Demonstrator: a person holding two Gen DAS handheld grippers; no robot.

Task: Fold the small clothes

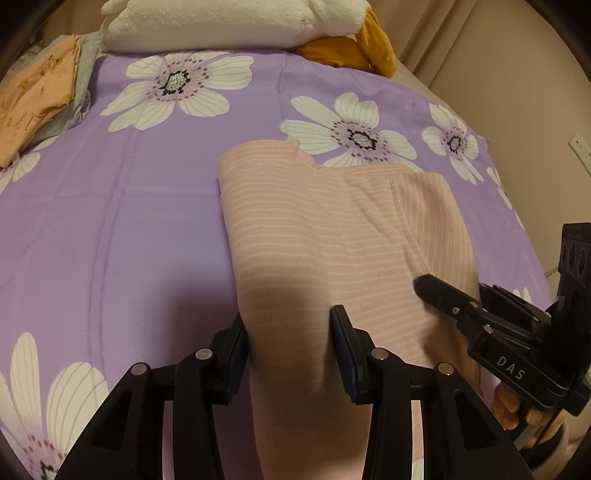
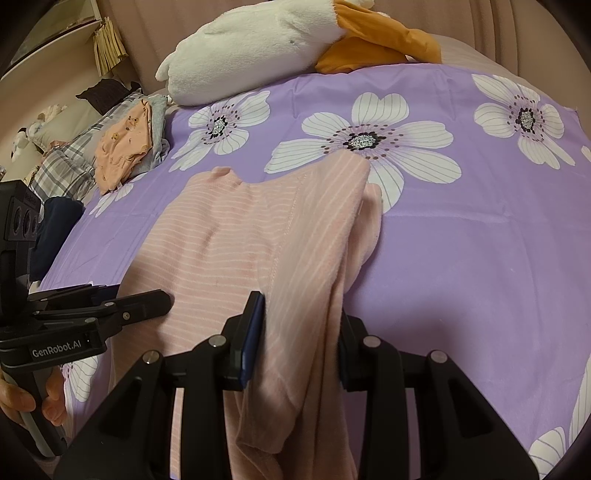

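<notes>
Pink striped garment [image 1: 332,229] lies on the purple flowered sheet [image 1: 110,221], its near end lifted toward both claws.

Left gripper [image 1: 290,350]: jaws part-way closed, pads pressing a fold of the garment's left side; gripping.

Right gripper [image 2: 301,332]: jaws clamped on a bunched fold of the garment's right side, cloth draping down between the fingers. In the left view it sits at 4 o'clock from the garment's middle.

Folded orange and grey pile [image 1: 40,99] at 10 o'clock, well apart. White plush toy [image 1: 221,26] at 12 o'clock, on the sheet's far edge.
</notes>
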